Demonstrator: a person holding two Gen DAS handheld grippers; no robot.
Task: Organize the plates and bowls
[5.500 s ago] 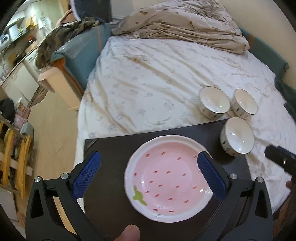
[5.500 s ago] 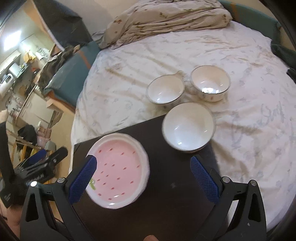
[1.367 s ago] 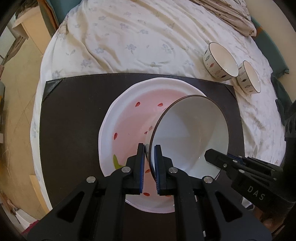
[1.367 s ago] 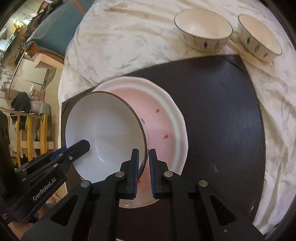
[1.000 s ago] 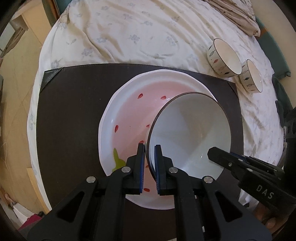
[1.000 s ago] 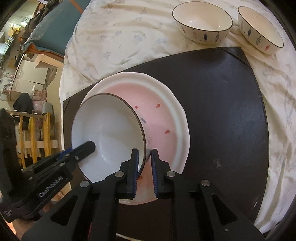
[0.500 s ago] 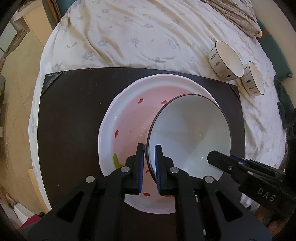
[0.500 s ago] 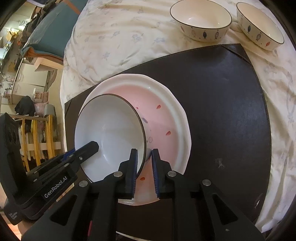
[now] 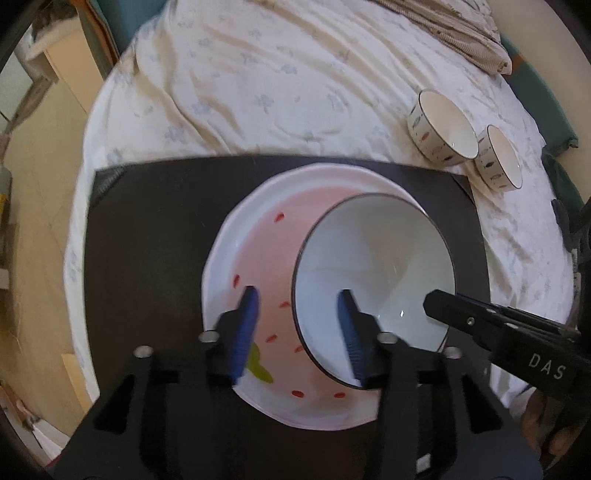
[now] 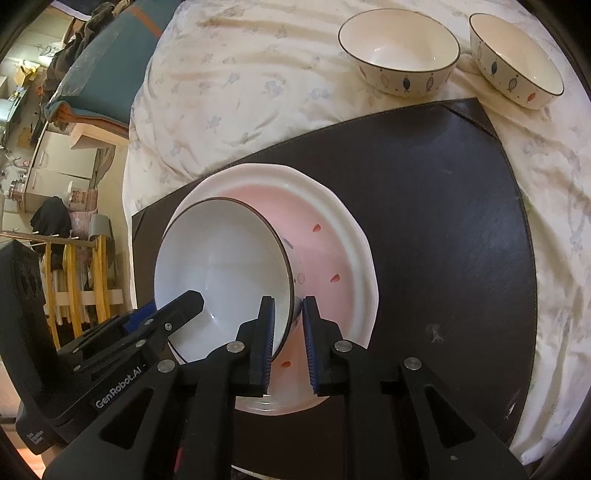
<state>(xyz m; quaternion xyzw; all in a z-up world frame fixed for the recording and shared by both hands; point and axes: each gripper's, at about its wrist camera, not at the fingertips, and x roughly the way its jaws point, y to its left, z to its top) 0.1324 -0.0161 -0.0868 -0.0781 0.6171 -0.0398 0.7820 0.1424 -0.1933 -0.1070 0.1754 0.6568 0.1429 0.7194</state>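
A white bowl (image 9: 373, 273) (image 10: 221, 273) with a dark rim rests tilted in the pink strawberry plate (image 9: 266, 258) (image 10: 325, 236), which lies on a dark mat (image 9: 147, 240) (image 10: 424, 192). My left gripper (image 9: 298, 326) straddles the bowl's near rim. Its jaws are opening and the blue pads (image 9: 246, 321) stand clear of the rim. My right gripper (image 10: 288, 338) is shut on the bowl's opposite rim, one pad inside and one outside. Each gripper shows in the other's view: the right gripper (image 9: 480, 325) and the left gripper's finger (image 10: 177, 306).
Two fish-patterned bowls (image 9: 443, 125) (image 9: 498, 158) (image 10: 399, 51) (image 10: 517, 59) sit on the floral bedsheet (image 9: 277, 85) just past the mat's far right corner. A rumpled blanket (image 9: 443, 26) lies further back. The bed's edge drops to the floor (image 9: 33, 192) on the left.
My left gripper's jaws have parted and let go of the bowl's rim. The right gripper keeps its grip, and the bowl has barely moved.
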